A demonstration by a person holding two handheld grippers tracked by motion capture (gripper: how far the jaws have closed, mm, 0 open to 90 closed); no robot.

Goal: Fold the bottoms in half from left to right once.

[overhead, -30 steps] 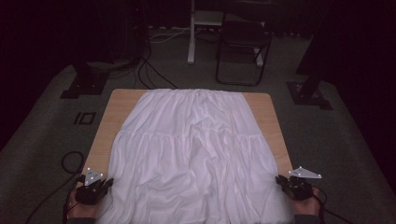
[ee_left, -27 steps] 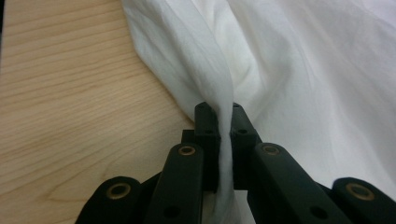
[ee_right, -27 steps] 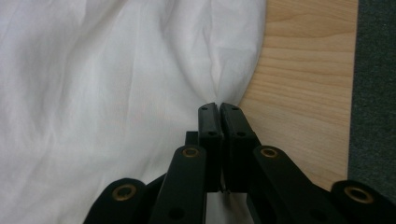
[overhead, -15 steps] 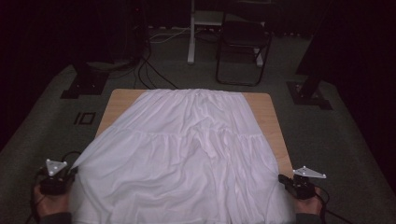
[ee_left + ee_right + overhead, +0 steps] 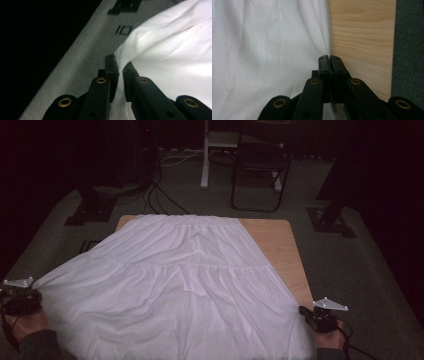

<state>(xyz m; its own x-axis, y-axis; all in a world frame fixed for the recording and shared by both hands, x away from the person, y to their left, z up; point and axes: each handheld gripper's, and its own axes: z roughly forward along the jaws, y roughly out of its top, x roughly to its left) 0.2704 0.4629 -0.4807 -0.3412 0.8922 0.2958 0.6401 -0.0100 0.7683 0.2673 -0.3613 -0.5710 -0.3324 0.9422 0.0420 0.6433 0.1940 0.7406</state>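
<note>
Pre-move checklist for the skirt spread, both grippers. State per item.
1. Left gripper clamped on white skirt hem: ok, cloth pinched between its jaws.
2. Right gripper clamped on the hem: ok, jaws shut at the cloth's edge.
3. Left corner over the table: not ok, pulled out past the table edge above the floor.
4. Cloth flat: not ok, wrinkles across the middle.
5. Waistband at the far table edge: ok.
6. Near hem even: cannot tell, cut off by the frame.
</note>
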